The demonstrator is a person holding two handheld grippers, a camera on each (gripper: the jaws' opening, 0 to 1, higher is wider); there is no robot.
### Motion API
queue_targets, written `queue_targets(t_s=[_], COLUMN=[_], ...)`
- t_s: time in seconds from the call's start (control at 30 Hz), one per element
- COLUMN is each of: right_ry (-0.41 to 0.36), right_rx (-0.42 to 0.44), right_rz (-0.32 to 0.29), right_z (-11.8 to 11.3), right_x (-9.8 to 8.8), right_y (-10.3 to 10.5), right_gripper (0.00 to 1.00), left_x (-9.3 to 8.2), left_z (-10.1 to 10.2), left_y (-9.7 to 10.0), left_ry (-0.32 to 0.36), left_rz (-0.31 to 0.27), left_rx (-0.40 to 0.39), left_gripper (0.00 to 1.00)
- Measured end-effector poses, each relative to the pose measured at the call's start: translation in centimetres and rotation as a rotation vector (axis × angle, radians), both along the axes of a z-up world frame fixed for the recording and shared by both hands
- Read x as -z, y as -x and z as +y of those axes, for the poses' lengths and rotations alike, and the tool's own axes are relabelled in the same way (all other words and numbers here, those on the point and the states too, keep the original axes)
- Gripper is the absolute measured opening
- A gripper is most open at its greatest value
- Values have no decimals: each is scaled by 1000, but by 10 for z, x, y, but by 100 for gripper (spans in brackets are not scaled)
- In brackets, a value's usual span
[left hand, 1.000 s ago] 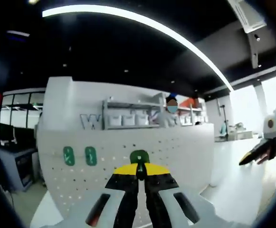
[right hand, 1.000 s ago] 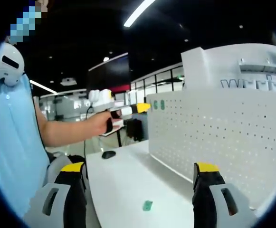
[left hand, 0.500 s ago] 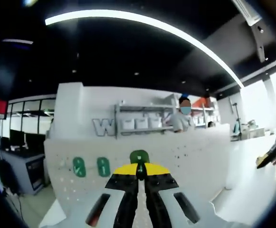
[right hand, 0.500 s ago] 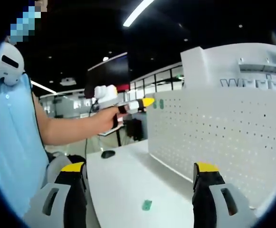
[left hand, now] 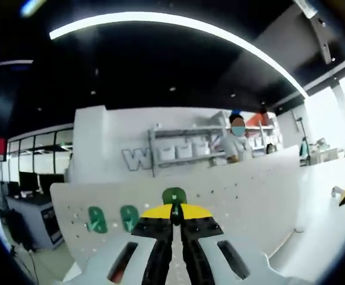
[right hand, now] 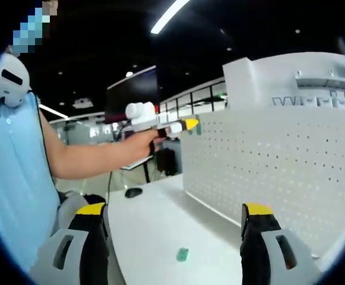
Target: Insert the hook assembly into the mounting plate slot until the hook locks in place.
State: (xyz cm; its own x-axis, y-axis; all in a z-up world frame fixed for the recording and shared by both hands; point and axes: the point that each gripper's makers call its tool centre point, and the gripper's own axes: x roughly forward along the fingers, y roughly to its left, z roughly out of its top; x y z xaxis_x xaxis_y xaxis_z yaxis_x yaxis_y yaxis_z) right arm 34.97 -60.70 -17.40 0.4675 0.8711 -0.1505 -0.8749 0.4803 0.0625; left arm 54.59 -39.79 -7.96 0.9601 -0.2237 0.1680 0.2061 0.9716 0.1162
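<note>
We hold the green hook (left hand: 174, 195) pinched between the closed tips of the left gripper (left hand: 173, 215), raised near the top of the white pegboard (left hand: 249, 190), where two more hooks (left hand: 113, 218) already sit. The right gripper (right hand: 175, 228) hangs with jaws spread, holding nothing, above the table (right hand: 154, 225); a spare green piece (right hand: 183, 254) lies there. We judge the hook light, stiff plastic, likely smooth; keep the grip on its rear so the front stays free for the slot.

Left gripper view: rides close to the white pegboard (left hand: 243, 196), facing it head-on along its jaws.
Right gripper view: stands farther back above the tabletop (right hand: 160, 231), looking along the pegboard (right hand: 279, 172) at an angle.
Shared: the pegboard.
</note>
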Motion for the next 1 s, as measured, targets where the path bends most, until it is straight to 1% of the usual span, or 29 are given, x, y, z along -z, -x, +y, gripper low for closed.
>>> queue_targets(t_s=[0.1,0.33,0.4,0.43,0.53,0.67,0.87,1.0], right_ry=[6,4,4,4,3,-2,-6,-3], right_rx=[-1,-7,-7,-6,-5,-4,-3,-6], right_rz=[7,7,9,9,11,15,17,18], right_z=[1,2,2,2,0,0,-2,-1], right_x=[3,3,3,3,4,4,5,5], right_y=[-1,-3,-3,-3,-4,-3,-4,-4], right_gripper=[94,94,94,94,94,94,93,93], left_x=[3,4,6,6,10,13,14,14], left_z=[1,4,5,5,3,3,5,7], left_y=[-5,-20,-23,-25,-30,-34,-35,-36], left_ry=[-16,8,5,15,19,10,-6,-3], left_rz=[12,26,33,35,46,50,50,50], left_rx=[-19,-46,-61,-57,-62,-69,-84,-90], left_gripper=[3,3,3,3,3,3,3,3])
